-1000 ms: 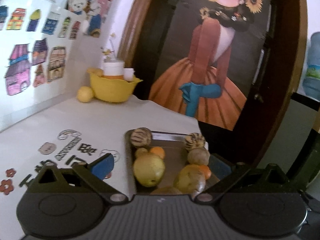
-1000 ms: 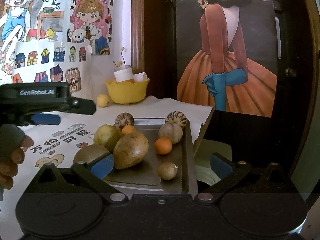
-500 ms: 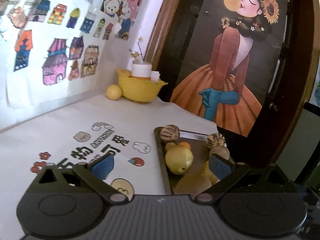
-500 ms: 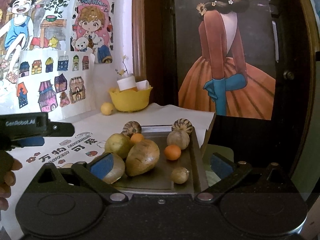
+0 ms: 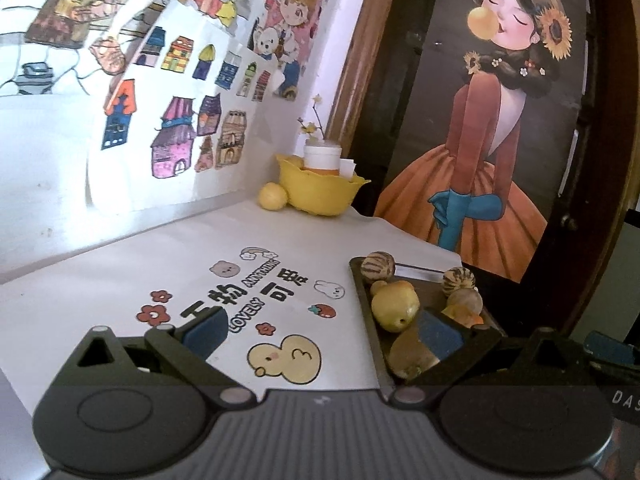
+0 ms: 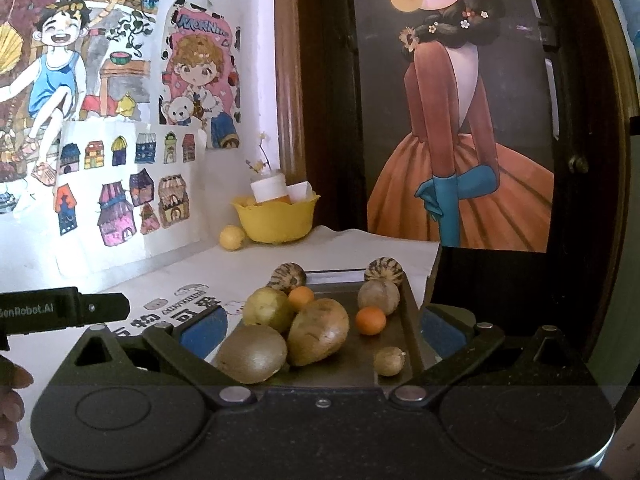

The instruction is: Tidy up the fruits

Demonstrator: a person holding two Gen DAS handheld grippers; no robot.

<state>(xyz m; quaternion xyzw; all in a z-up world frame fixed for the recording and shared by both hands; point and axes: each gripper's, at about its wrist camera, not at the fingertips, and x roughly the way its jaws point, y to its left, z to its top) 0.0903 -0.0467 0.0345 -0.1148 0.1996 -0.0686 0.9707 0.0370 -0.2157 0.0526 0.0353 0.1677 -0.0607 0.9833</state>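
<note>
Yellow bowl (image 6: 275, 219), dark tray (image 6: 352, 364), striped melons (image 6: 385, 269), orange tangerines (image 6: 371, 320).

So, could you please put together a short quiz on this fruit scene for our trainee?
1. True or false: the right gripper is shut on the kiwi.
2. How many small oranges lie on the dark tray?
3. The yellow bowl stands: A) on the tray, B) at the table's far end by the wall, C) in the left gripper.

Key: 1 false; 2 two; 3 B.

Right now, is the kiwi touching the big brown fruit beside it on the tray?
Touching. In the right wrist view the kiwi leans against the big brown fruit; no tray shows between them.
</note>
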